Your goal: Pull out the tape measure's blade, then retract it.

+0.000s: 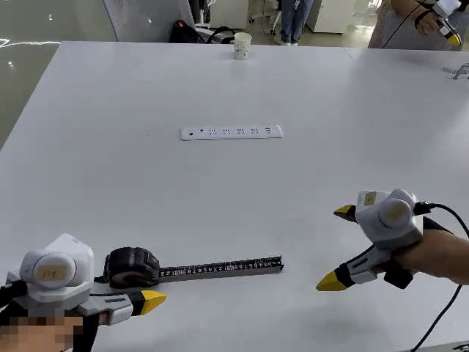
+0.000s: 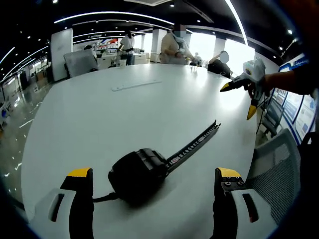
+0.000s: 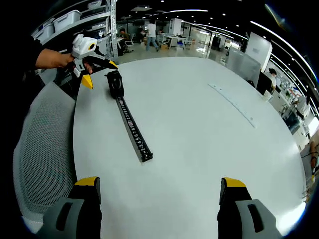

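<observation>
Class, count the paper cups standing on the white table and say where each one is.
1. The paper cup stands near the far edge of the table, beyond the power strip. Nothing seems hidden.

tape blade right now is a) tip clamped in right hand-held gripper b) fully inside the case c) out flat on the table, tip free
c: the blade lies extended on the table, and the open right hand-held gripper sits apart from its tip.

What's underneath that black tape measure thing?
Just the white table. The tape measure sits on it, its blade lying flat. The spot directly beneath it is covered from sight.
</observation>
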Available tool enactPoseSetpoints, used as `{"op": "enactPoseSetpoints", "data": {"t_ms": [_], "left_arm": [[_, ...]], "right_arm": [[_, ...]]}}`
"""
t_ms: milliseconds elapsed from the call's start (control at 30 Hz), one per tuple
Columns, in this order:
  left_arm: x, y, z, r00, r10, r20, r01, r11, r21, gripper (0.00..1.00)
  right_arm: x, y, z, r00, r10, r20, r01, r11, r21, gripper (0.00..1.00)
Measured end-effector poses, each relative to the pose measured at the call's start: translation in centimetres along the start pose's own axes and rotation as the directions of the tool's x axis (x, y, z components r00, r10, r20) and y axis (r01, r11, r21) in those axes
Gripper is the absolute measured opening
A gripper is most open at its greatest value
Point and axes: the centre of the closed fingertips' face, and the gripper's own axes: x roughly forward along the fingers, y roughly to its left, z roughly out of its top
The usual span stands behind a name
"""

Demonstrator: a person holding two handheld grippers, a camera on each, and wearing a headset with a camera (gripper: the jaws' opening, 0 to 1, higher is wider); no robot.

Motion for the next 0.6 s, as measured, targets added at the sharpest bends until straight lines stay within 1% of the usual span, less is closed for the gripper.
{"op": "enactPoseSetpoints", "data": {"t_ms": [33,133,200,300,367,433,500,533,600], "left_arm": [[0.2,0.0,0.2,0.9999,0.012,0.004,-0.012,1.0,-0.016,0.99],[0.5,0.5,0.4,0.9983,0.056,0.015,-0.055,0.997,-0.06,0.99],[0.8,0.8,0.6,0.9968,0.073,0.032,-0.07,0.994,-0.084,0.99],[1.0,1.4,0.3,0.9945,0.103,0.02,-0.1,0.989,-0.112,0.99],[1.1,1.5,0.2,0.994,0.108,0.019,-0.105,0.987,-0.123,0.99],[1.3,1.5,0.2,0.9936,0.112,0.013,-0.109,0.985,-0.13,0.99],[1.5,1.7,0.4,0.9921,0.125,0.018,-0.121,0.983,-0.135,0.99],[1.6,1.7,0.5,0.9911,0.131,0.023,-0.126,0.982,-0.139,0.99],[1.8,1.8,1.2,0.9878,0.143,0.062,-0.131,0.978,-0.164,0.99]], "right_arm": [[0.2,0.0,0.3,1.0,0.006,-0.004,-0.006,1.0,-0.015,0.99],[0.8,-0.1,0.8,0.9997,0.018,-0.015,-0.018,0.999,-0.035,0.99],[1.0,0.0,1.1,0.9995,0.027,-0.015,-0.028,0.999,-0.044,0.99],[1.7,0.1,1.3,0.9987,0.042,-0.028,-0.044,0.997,-0.064,0.99],[2.1,0.3,1.4,0.9974,0.058,-0.042,-0.062,0.995,-0.079,0.99],[2.4,0.4,1.5,0.9967,0.065,-0.05,-0.069,0.994,-0.09,0.99],[2.8,0.4,1.6,0.9958,0.072,-0.057,-0.077,0.992,-0.099,0.99],[2.9,0.4,1.7,0.9954,0.074,-0.06,-0.08,0.991,-0.103,0.99],[3.2,0.6,2.0,0.9948,0.08,-0.063,-0.087,0.99,-0.107,0.99]]}}
